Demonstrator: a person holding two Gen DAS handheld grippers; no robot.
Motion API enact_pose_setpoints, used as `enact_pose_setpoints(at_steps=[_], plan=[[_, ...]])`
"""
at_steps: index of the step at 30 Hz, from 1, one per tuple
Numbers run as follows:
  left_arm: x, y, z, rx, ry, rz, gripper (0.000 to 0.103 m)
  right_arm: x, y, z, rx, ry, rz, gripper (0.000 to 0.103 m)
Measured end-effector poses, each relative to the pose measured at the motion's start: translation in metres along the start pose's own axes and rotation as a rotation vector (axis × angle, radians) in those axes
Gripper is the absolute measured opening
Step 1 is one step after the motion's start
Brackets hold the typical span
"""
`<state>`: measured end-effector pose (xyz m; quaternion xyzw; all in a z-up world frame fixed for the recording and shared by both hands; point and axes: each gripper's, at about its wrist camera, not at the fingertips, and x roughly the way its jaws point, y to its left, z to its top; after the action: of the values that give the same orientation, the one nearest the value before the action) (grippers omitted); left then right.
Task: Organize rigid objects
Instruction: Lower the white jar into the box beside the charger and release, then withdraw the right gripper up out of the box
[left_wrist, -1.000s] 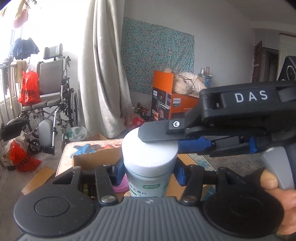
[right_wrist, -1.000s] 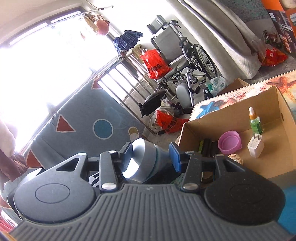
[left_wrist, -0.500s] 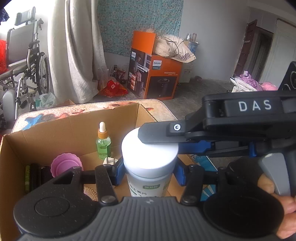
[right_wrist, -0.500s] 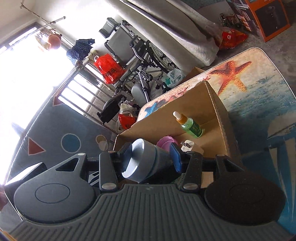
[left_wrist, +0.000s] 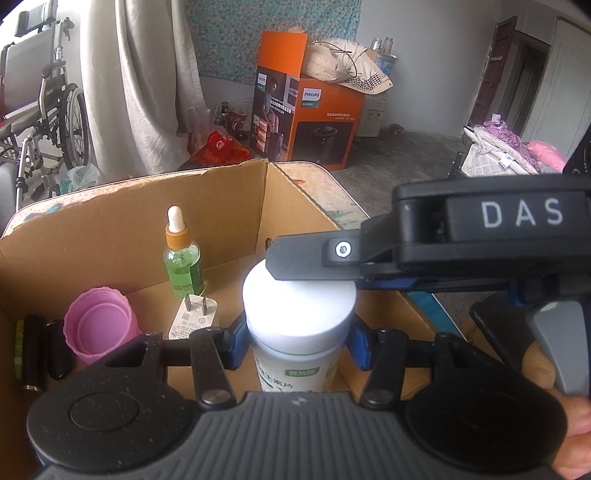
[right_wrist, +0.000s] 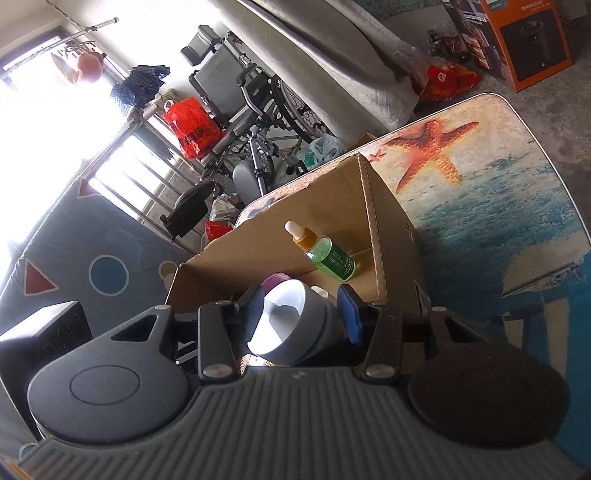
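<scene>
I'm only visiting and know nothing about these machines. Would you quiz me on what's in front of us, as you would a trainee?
1. True or false: the left gripper holds a white-capped plastic bottle.
2. What does the right gripper hold: A grey cup-like part, B pink cup, C charger?
3. Which upright item stands at the back of the brown cardboard box?

Key: 1 true. 2 A. 3 the green dropper bottle.
</scene>
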<state>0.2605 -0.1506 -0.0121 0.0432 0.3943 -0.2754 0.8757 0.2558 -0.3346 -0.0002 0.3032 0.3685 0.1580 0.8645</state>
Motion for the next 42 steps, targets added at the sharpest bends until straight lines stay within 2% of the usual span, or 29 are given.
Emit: enact_pose_setpoints(at_steps=[5, 7, 9, 14, 20, 28, 33, 35, 42], plan=[[-0.001, -0.001, -0.004, 0.005, -0.015, 0.004, 0.056, -0.004, -0.002, -0.002, 0.000, -0.011, 0.014, 0.044], [-0.004, -0.002, -0.004, 0.018, -0.024, 0.010, 0.060, -0.006, -0.002, -0.003, 0.000, -0.019, 0.016, 0.044], [-0.006, -0.002, -0.004, 0.023, -0.031, 0.016, 0.071, -0.009, -0.002, -0.004, 0.003, -0.029, 0.015, 0.045], [-0.020, -0.006, -0.006, 0.030, -0.069, 0.018, 0.084, -0.025, -0.003, -0.011, 0.026, -0.076, 0.026, 0.046], [-0.056, -0.010, -0.007, 0.046, -0.168, 0.017, 0.093, -0.056, 0.002, -0.024, 0.064, -0.161, 0.056, 0.048], [-0.111, -0.013, -0.009, 0.033, -0.238, 0.022, 0.103, -0.094, 0.026, -0.043, 0.054, -0.234, 0.101, 0.052], [-0.144, -0.010, -0.014, 0.031, -0.263, 0.079, 0.103, -0.113, 0.045, -0.056, 0.026, -0.254, 0.112, 0.059], [-0.154, -0.009, -0.014, 0.019, -0.258, 0.107, 0.103, -0.119, 0.051, -0.061, 0.016, -0.256, 0.114, 0.065], [-0.179, -0.003, -0.018, -0.026, -0.249, 0.223, 0.103, -0.129, 0.074, -0.075, -0.029, -0.263, 0.092, 0.077]])
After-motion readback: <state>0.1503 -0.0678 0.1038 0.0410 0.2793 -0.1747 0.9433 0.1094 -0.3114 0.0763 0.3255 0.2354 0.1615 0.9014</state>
